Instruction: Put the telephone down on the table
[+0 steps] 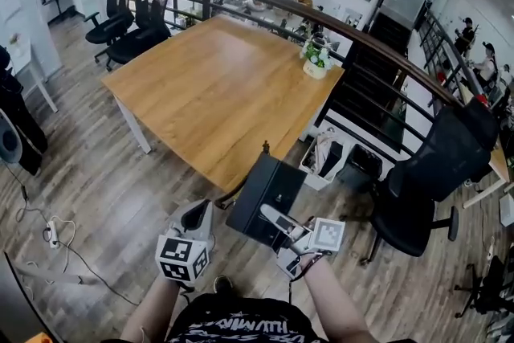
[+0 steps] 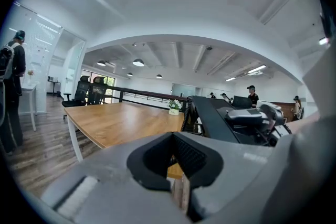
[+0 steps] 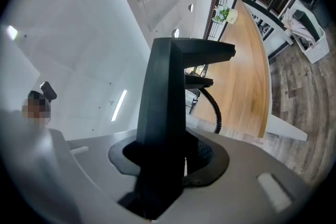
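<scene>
My right gripper (image 1: 277,221) is shut on a black telephone (image 1: 265,189), which hangs in the air just short of the near edge of the wooden table (image 1: 209,92). In the right gripper view the telephone (image 3: 168,107) stands up between the pads of the right gripper (image 3: 176,165), and its coiled cord (image 3: 214,107) hangs beside it. My left gripper (image 1: 197,214) floats to the left of the telephone, apart from it. In its own view the left gripper (image 2: 177,168) has its tips together with nothing between them, and the telephone (image 2: 215,118) shows to the right.
A white pot with a plant (image 1: 315,60) stands at the table's far right corner. Black office chairs stand at the far left (image 1: 132,20) and at the right (image 1: 426,189). A white basket (image 1: 321,161) sits by the railing (image 1: 377,44). A power strip (image 1: 52,233) lies on the floor.
</scene>
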The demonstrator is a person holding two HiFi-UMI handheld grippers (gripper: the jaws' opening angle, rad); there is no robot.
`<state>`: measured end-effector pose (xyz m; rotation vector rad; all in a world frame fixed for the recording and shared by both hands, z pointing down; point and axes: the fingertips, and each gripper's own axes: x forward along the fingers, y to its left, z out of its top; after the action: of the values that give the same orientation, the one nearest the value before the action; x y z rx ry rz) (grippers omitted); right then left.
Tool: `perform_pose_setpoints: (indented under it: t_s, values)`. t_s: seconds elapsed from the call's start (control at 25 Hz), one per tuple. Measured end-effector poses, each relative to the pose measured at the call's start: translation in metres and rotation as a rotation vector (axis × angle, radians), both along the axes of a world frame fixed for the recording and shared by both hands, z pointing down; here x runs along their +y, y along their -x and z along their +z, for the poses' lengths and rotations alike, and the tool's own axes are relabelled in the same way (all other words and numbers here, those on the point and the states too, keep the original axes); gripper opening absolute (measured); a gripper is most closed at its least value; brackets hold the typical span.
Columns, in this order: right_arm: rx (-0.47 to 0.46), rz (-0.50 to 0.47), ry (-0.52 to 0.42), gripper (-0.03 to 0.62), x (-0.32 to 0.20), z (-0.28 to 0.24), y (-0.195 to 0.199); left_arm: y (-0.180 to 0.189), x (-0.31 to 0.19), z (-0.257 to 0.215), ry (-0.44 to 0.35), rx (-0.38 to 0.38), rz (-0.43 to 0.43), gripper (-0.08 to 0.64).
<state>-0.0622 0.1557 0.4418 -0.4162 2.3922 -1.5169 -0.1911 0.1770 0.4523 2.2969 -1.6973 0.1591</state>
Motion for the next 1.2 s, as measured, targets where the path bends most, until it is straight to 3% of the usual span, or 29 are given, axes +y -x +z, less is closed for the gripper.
perform_pose_setpoints:
  t_s: [0.28, 0.68, 0.96, 1.2]
  values:
    - [0.014, 0.048, 0.023, 0.161, -0.004, 0.006, 0.024, 0.026, -0.013, 0.003, 0.002, 0.016, 0.043, 0.002]
    - [0.020, 0.068, 0.029, 0.161, -0.029, 0.013, 0.028, 0.027, -0.033, 0.007, 0.007, 0.025, 0.068, 0.002]
    - [0.015, 0.059, 0.054, 0.161, -0.082, 0.027, 0.036, 0.035, -0.076, 0.013, 0.021, 0.008, 0.054, 0.002]
    - [0.002, 0.065, 0.043, 0.161, -0.145, 0.031, 0.034, 0.031, -0.142, 0.012, 0.026, -0.010, 0.067, 0.002]
